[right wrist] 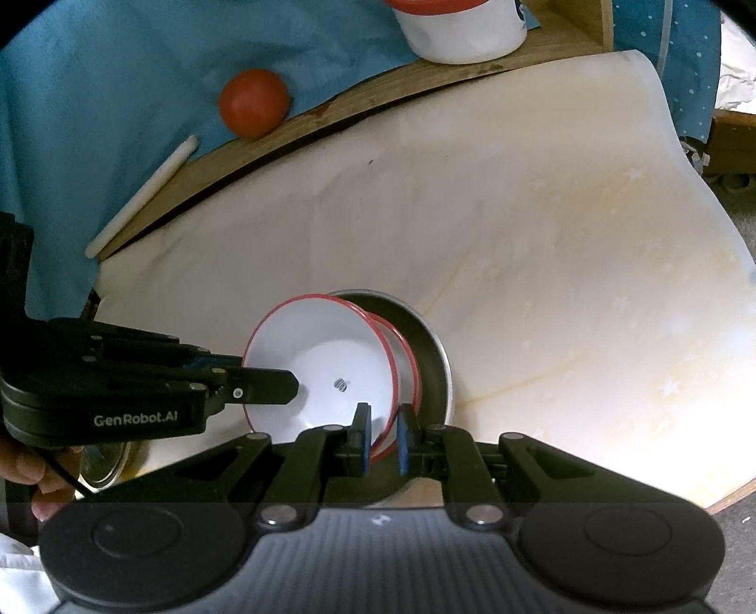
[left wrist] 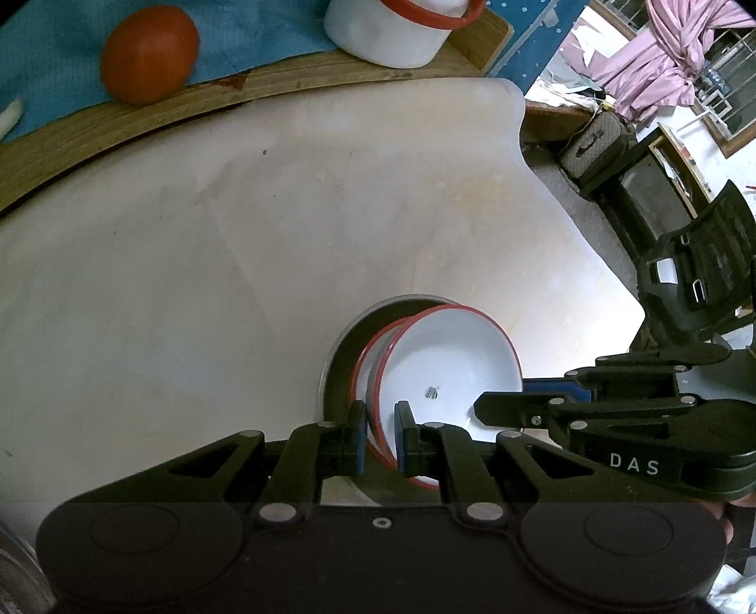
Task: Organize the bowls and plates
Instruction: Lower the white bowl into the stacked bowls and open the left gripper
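A white bowl with a red rim sits tilted on top of a second red-rimmed white bowl. Both rest in a dark plate with a silver rim on the white table cover. My left gripper is shut on the near rim of the top bowl, one blue pad on each side. In the right wrist view my right gripper pinches the opposite rim the same way. Each gripper shows in the other's view, the right gripper from the right and the left gripper from the left.
Behind the white cover runs a wooden board with a blue cloth. On it are an orange-red ball, a white red-rimmed cup and a white stick. A metal lid lies near a person's hand.
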Demonstrator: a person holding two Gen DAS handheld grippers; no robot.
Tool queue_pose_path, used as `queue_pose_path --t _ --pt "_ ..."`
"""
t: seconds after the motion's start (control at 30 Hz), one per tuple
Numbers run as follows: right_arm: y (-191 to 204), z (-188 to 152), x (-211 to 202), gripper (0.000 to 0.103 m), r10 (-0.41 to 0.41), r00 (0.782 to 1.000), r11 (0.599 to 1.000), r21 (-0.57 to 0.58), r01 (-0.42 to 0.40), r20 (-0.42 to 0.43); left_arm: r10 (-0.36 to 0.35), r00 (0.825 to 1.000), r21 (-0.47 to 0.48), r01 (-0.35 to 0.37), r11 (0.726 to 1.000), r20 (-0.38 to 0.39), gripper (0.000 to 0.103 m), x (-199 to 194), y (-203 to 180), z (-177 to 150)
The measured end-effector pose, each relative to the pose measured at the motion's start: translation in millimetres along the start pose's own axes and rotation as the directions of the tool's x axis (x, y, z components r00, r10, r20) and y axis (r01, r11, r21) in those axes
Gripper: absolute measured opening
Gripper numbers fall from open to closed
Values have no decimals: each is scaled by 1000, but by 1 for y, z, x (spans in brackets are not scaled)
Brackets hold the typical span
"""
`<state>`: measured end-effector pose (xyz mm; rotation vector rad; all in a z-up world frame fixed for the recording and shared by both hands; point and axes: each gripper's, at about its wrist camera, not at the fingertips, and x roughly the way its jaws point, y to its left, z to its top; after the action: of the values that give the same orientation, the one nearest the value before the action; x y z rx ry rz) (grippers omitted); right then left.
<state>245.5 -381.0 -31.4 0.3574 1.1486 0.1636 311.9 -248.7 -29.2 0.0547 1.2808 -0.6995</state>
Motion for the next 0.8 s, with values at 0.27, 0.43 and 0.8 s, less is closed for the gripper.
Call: queue_pose_path --t 0.27,0.43,0.8 --pt "1 -1 1 16 0 1000 1000 -7 0 -3 5 1000 4 -5 1000 -9 12 2 -1 1" --pt "2 -1 1 18 -1 1000 1000 -14 1 -7 5 1000 2 -5 1000 -13 12 3 -1 2" --pt "2 -1 1 19 -1 1000 1000 -13 1 -7 8 1000 2 -8 1000 -16 14 5 0 1"
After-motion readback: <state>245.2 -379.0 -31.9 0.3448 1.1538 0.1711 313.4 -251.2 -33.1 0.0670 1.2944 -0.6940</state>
